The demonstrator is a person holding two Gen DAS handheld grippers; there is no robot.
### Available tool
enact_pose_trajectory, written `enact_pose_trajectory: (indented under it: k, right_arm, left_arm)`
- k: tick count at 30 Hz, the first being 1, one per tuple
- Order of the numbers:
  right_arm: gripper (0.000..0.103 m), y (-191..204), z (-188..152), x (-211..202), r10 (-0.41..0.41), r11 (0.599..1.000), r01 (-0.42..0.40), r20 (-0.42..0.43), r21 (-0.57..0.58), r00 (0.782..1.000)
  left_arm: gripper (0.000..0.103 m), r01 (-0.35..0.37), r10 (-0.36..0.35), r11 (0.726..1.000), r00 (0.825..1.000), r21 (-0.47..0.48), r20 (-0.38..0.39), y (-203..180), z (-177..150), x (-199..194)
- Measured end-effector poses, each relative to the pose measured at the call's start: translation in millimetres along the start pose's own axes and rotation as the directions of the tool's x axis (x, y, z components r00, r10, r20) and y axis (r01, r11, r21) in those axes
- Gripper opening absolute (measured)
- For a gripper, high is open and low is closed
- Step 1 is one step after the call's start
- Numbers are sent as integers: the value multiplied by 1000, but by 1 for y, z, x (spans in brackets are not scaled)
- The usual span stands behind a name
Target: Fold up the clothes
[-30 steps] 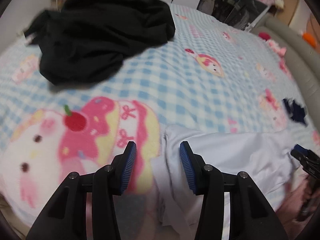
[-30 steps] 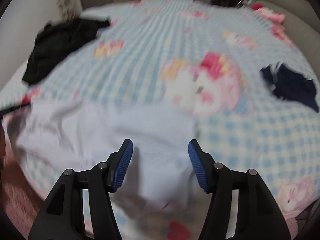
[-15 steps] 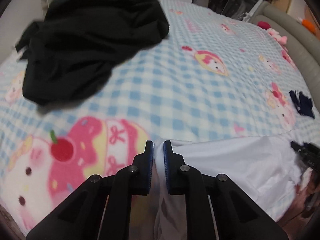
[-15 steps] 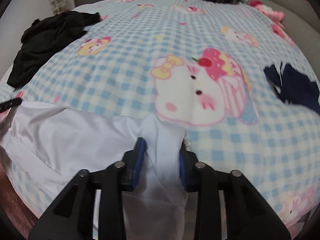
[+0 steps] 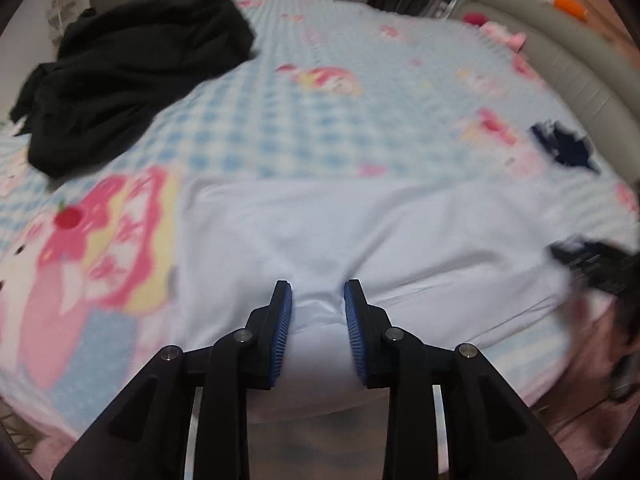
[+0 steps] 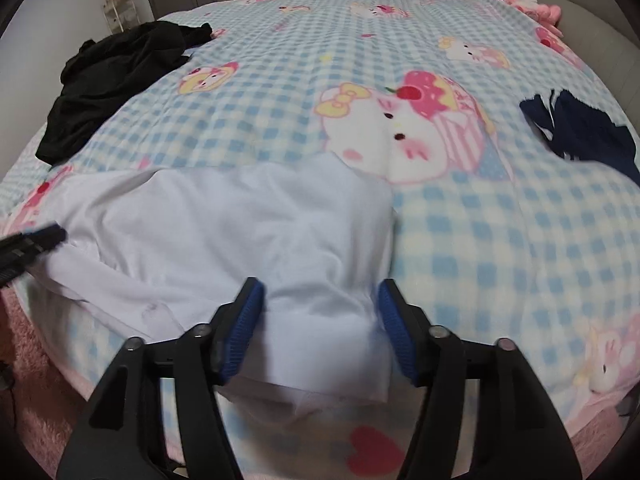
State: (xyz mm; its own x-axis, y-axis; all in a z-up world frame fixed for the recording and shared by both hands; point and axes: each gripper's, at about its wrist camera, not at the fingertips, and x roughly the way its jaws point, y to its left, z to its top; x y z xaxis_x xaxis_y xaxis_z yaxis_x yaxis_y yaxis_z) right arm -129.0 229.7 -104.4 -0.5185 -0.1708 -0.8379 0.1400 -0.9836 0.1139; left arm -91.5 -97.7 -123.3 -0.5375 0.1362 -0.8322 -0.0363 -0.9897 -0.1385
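The white garment (image 6: pixel 240 232) lies spread but rumpled at the bed's (image 6: pixel 500 240) 6 o'clock edge, both the left tool (image 5: pixel 317 312) and right tool (image 6: pixel 320 320) gaping over it, while black clothes (image 6: pixel 116 80) at 10 o'clock look unfolded.

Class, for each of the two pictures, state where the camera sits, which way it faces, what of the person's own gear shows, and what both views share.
Left wrist view: sits behind the left tongs, facing across the bed; its blue pads straddle the white garment.
Right wrist view: sits behind the right tongs, facing up the bed; the left tongs' tip shows at the left edge.
Shared: white garment, black clothing, navy garment.
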Motion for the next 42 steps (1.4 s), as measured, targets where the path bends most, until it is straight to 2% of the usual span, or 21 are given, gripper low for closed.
enact_pose_trajectory:
  k: [4, 8, 11, 12, 15, 18, 19, 23, 31, 34, 36, 38, 42]
  right_arm:
    - [68, -8, -6, -6, 19, 1000, -20, 6, 25, 1000]
    - [68, -9, -10, -4, 56, 998, -56, -10, 35, 998]
    - [67, 5, -20, 9, -21, 999, 19, -54, -26, 998]
    - [67, 4, -22, 9, -19, 999, 17, -54, -27, 998]
    - [68, -5, -22, 8, 30, 999, -29, -64, 18, 998]
    - [70, -5, -16, 16, 81, 997, -79, -87, 27, 993]
    - [76, -3, -14, 21, 92, 996, -90, -93, 22, 991]
    - [80, 5, -11, 42, 122, 992, -117, -125, 45, 985]
    - [82, 8, -10, 56, 135, 990, -129, -129, 52, 982]
    - [73, 12, -10, 55, 123, 992, -119, -122, 44, 985]
    - [72, 15, -12, 50, 105, 994, -104, -109, 20, 988]
    - [72, 17, -13, 50, 97, 995, -96, -112, 8, 989]
    - [80, 19, -10, 55, 88, 996, -88, -134, 6, 987]
  left_arm:
    - [28, 8, -7, 1000, 998, -17, 65, 8, 0, -23]
    - [28, 157, -152, 986, 984, -51, 90, 1, -2, -28]
    - [29, 66, -67, 998, 998, 7, 21, -6, -7, -8]
    - [30, 34, -34, 999, 999, 12, 4, -5, -8, -3]
    - [29, 95, -94, 992, 995, -84, 18, 12, -4, -11]
    - [29, 75, -75, 997, 997, 3, 34, -3, 2, -16]
    - [29, 76, -76, 997, 997, 13, 28, -7, 3, -14]
    - [31, 89, -89, 996, 996, 13, -9, -15, 5, -2]
    - [34, 114, -114, 993, 993, -7, -34, -12, 4, 2]
    - [35, 109, -110, 994, 993, -10, -35, -13, 4, 2]
    - [35, 108, -108, 994, 994, -8, -36, -14, 3, 3]
    - [35, 108, -108, 994, 993, -11, -40, -14, 3, 4]
    - [36, 104, -104, 995, 993, -5, -46, -15, 5, 4]
